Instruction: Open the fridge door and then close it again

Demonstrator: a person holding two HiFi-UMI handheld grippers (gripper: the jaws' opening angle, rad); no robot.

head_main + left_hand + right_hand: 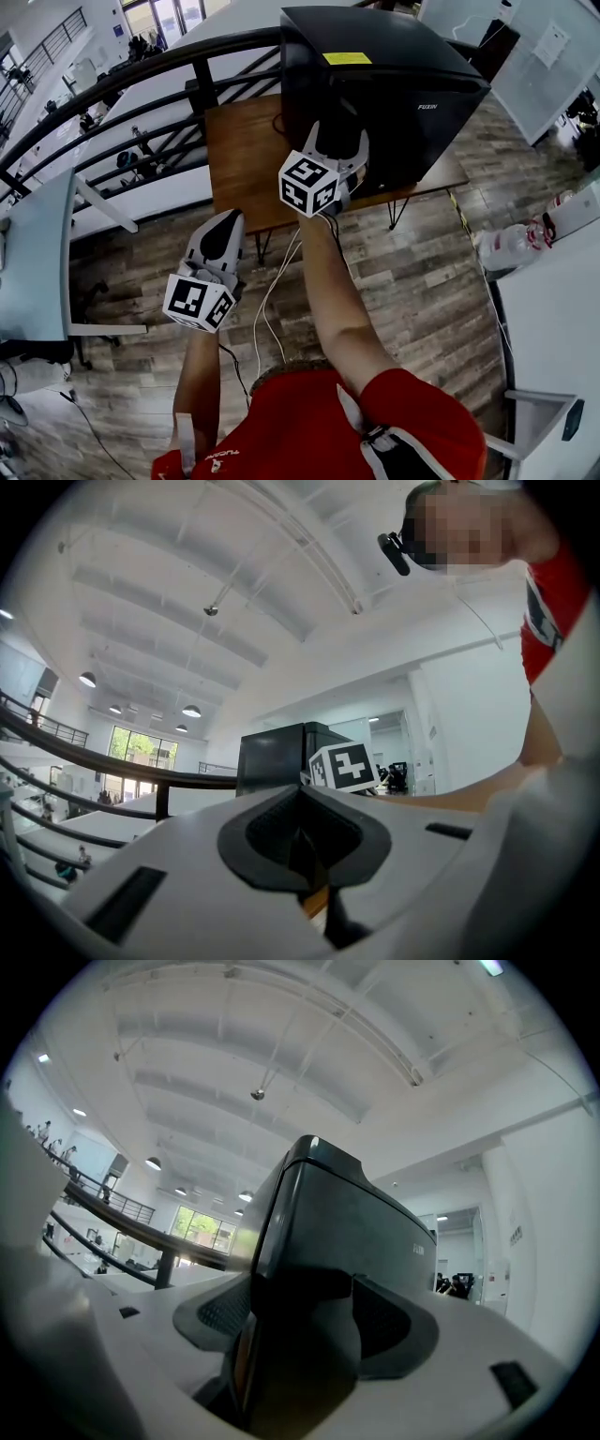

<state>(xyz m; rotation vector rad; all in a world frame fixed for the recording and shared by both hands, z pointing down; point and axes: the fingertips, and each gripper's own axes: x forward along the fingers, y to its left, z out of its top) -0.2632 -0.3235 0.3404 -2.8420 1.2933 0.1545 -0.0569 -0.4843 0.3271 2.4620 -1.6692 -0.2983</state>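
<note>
A black mini fridge (394, 84) stands on a small wooden table (244, 159), and its door looks closed. My right gripper (339, 141) reaches level to the door's near left edge. In the right gripper view that edge of the fridge (347, 1232) stands between the jaws of the right gripper (300, 1335), which are spread wide, and I see no firm pinch. My left gripper (230, 217) hangs lower and left of the table, away from the fridge, jaws together and empty. The left gripper view shows the left gripper (302, 841) shut, with the fridge (272, 757) ahead.
A black railing (141, 75) runs behind the table. A plastic bottle (511, 246) lies on the floor by a white counter (562, 309) at the right. A pale chair (37, 253) sits at the left. A white cable (272, 291) hangs below my right arm.
</note>
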